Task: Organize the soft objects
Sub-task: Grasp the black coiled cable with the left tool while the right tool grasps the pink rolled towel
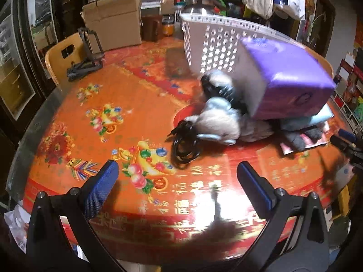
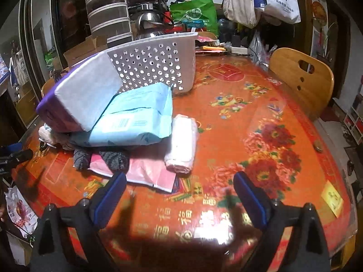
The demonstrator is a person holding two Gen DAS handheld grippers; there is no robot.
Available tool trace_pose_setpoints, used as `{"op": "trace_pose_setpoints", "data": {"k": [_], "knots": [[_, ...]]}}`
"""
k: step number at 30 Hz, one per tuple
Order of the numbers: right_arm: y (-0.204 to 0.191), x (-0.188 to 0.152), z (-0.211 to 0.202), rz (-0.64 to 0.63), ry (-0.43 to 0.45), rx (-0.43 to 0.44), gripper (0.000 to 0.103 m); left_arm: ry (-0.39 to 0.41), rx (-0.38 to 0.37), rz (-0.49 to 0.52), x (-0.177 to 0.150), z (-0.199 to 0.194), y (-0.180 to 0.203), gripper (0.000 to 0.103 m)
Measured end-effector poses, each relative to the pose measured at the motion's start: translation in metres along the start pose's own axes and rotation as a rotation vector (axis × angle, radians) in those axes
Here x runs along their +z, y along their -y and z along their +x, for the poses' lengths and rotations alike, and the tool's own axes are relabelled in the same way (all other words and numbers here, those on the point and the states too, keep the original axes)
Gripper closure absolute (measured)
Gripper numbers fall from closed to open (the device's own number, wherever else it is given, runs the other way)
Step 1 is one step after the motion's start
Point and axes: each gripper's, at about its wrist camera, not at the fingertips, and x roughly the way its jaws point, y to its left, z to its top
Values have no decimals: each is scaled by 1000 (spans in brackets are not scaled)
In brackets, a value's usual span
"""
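Both grippers hang over the near edge of the red flowered table [image 2: 238, 117] with their blue pads spread wide and nothing between them, the left gripper [image 1: 178, 174] facing a plush toy [image 1: 217, 122] and a coil of black cable [image 1: 185, 145], the right gripper [image 2: 180, 185] facing a pink packet [image 2: 145, 170]. Just beyond the packet lie grey socks [image 2: 113, 158] and a rolled pink towel [image 2: 181, 142]. Behind them a purple tissue pack [image 2: 84, 95] leans on a light blue pack [image 2: 136, 117], against the white perforated basket [image 2: 158, 63].
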Motion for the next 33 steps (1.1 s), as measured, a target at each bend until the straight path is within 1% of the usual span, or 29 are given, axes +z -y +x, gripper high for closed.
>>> {"op": "trace_pose_setpoints", "data": {"k": [1, 2, 3, 5, 7, 8, 9, 12, 14, 16, 18, 19, 21, 22, 24, 25, 27, 29, 33], "knots": [[1, 0, 3, 2, -2, 7, 9, -10, -7, 1, -1, 6, -2, 0], [2, 1, 5, 4, -5, 10, 11, -16, -13, 3, -2, 11, -3, 0], [4, 1, 7, 10, -3, 10, 15, -20, -14, 5, -2, 16, -3, 0], [7, 4, 8, 22, 3, 13, 18, -16, -15, 9, -3, 24, -3, 1], [6, 5, 9, 24, 2, 12, 19, -11, -10, 14, 0, 32, -2, 7], [7, 5, 10, 25, 2, 14, 20, -10, 0, 15, 1, 34, -1, 15], [7, 5, 11, 26, 4, 16, 22, -7, 12, 16, 2, 35, -1, 20], [5, 9, 15, 13, 3, 6, 27, -4, 2, 8, 5, 41, -3, 21], [3, 10, 16, 6, 0, 9, 28, -5, -7, 7, 6, 42, -3, 22], [2, 13, 19, -2, -7, 3, 29, -3, -7, 11, 9, 44, -5, 27], [0, 17, 21, -11, -7, -5, 36, 2, -15, 15, 10, 43, -5, 42], [0, 18, 21, -13, -8, -7, 37, 4, -16, 15, 12, 43, -5, 45], [-1, 19, 25, -16, -21, -7, 45, 8, -18, 26, 12, 42, -4, 56], [-1, 19, 27, -15, -25, -5, 47, 14, -14, 34, 12, 41, -3, 60], [0, 19, 30, -8, -29, 11, 55, 22, -17, 44, 11, 40, -1, 75], [1, 19, 30, -4, -28, 17, 57, 26, -23, 47, 11, 40, -1, 79], [2, 19, 29, -5, -26, 22, 67, 36, -16, 57, 9, 39, 0, 79], [2, 18, 28, -7, -24, 23, 71, 45, -9, 63, 7, 38, 2, 79], [6, 16, 23, 3, -7, 39, 72, 67, -2, 60, 5, 32, -1, 80]]}}
